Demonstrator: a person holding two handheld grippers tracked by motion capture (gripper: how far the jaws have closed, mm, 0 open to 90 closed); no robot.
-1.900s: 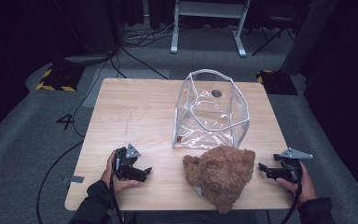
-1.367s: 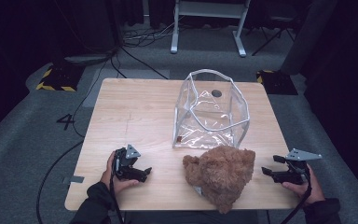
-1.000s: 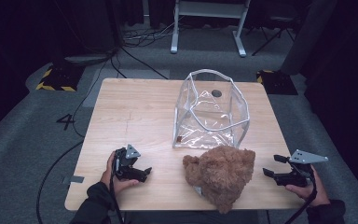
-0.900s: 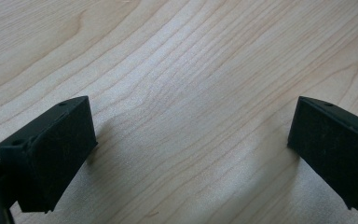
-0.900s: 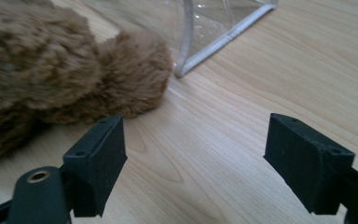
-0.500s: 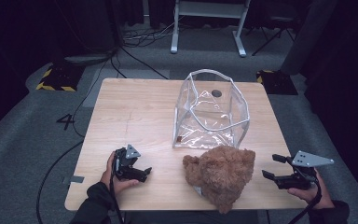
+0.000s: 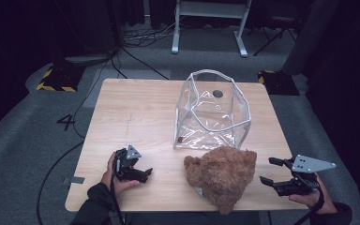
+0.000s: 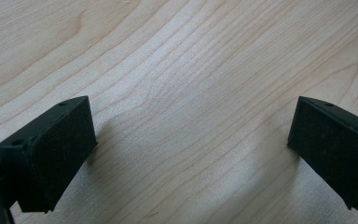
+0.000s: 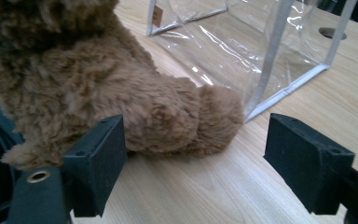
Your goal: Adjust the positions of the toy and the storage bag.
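near the desk's [image 7: 136, 117] front edge, the right claw [image 7: 272, 173] gapes empty beside the plush bear [image 7: 222, 173], best closed around its nearest limb, while the left claw [image 7: 145, 172] rests wide open.

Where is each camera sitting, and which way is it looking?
High view: above the person's side, facing forward and down on the table; shows both hands, the left hand-held gripper, the right hand-held gripper.
Left gripper view: rides the left hand-held gripper, looks down at bare wood between open jaws.
Right gripper view: rides the right hand-held gripper, faces the teddy bear and clear bag.
Shared: high and right gripper views both show bear and bag.
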